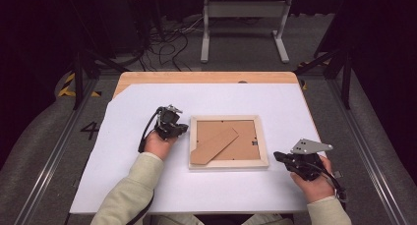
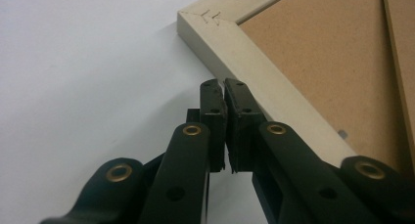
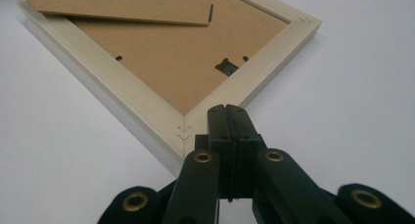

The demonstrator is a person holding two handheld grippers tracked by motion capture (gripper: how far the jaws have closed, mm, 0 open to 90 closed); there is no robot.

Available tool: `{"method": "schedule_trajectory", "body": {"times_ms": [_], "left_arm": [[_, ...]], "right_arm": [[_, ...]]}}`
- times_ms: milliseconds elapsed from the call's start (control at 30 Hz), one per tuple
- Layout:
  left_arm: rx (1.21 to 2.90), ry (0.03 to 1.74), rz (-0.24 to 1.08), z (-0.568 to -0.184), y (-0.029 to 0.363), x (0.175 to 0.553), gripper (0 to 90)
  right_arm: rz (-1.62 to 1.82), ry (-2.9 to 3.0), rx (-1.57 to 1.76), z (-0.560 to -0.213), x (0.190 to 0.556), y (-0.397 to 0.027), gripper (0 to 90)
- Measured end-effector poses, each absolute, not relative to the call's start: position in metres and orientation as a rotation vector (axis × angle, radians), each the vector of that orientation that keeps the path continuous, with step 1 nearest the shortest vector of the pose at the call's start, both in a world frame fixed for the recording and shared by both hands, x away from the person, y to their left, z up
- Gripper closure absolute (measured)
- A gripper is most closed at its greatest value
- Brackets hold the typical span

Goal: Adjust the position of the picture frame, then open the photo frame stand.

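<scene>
Picture frame: a pale wooden picture frame (image 1: 228, 142) lies face down near the middle of the white sheet (image 1: 123, 176), its brown backing board (image 1: 243, 145) turned up.
Stand flap: a cardboard stand flap (image 1: 214, 146) lies slantwise across the backing board, running from the frame's lower left toward its upper middle.
Hanger: a small dark metal hanger (image 3: 226, 67) sits on the backing board near the frame's right rail.
Left gripper: the left gripper (image 1: 182, 128) rests just beside the frame's left rail, near its upper left corner; in the left gripper view its tips (image 2: 224, 94) meet the outer edge of that rail. The jaws stand almost together, a thin slit between the pads, with nothing between them.
Right gripper: the right gripper (image 1: 276, 156) sits just beside the frame's lower right corner, pointing at it; in the right gripper view its tips (image 3: 227, 117) are at the mitred corner joint. The jaws are pressed fully together and grip nothing.
Table: the white sheet covers a wooden table (image 1: 206, 77), whose far edge stays bare.
</scene>
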State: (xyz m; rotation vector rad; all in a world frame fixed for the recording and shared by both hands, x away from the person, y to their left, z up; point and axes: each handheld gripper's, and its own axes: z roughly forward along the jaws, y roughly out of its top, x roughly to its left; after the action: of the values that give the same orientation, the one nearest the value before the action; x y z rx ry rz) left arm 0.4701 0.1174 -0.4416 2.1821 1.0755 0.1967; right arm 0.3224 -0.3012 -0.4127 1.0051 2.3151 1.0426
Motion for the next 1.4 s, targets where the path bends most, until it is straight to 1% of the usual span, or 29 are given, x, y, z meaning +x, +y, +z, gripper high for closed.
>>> {"method": "schedule_trajectory", "body": {"times_ms": [133,167,267,300,500,600,700,767,833,1100,1267,1400], "left_arm": [[2.159,1.055,0.197,-0.436,0.130,0.463,82.7],[2.140,1.031,0.209,-0.429,0.138,0.456,82.1],[2.116,0.992,0.219,-0.421,0.143,0.447,80.4],[2.129,0.962,0.243,-0.416,0.145,0.440,79.9],[2.126,0.876,0.268,-0.406,0.151,0.421,79.6],[2.126,0.842,0.274,-0.401,0.154,0.412,77.9],[2.121,0.808,0.230,-0.400,0.156,0.405,74.0],[2.117,0.774,0.189,-0.399,0.158,0.401,66.5],[2.120,0.748,0.180,-0.397,0.158,0.397,63.3],[2.137,0.675,0.152,-0.394,0.156,0.385,60.0],[2.144,0.666,0.128,-0.395,0.155,0.380,57.1],[2.168,0.654,0.115,-0.398,0.152,0.376,56.8]], "right_arm": [[1.077,2.325,0.993,-0.411,0.327,-0.302,88.4],[1.086,2.324,0.990,-0.409,0.328,-0.302,88.1],[1.102,2.322,0.972,-0.407,0.330,-0.304,87.1],[1.128,2.326,0.951,-0.403,0.329,-0.304,86.5],[1.158,2.324,0.900,-0.396,0.330,-0.306,85.1],[1.170,2.314,0.908,-0.395,0.332,-0.311,83.8],[1.175,2.309,0.918,-0.396,0.334,-0.315,82.6],[1.178,2.307,0.929,-0.397,0.335,-0.318,82.4],[1.179,2.307,0.939,-0.398,0.336,-0.318,82.4],[1.176,2.326,0.922,-0.399,0.338,-0.313,82.0],[1.159,2.327,0.937,-0.400,0.338,-0.311,82.0],[1.158,2.329,0.938,-0.400,0.338,-0.311,81.9]]}}
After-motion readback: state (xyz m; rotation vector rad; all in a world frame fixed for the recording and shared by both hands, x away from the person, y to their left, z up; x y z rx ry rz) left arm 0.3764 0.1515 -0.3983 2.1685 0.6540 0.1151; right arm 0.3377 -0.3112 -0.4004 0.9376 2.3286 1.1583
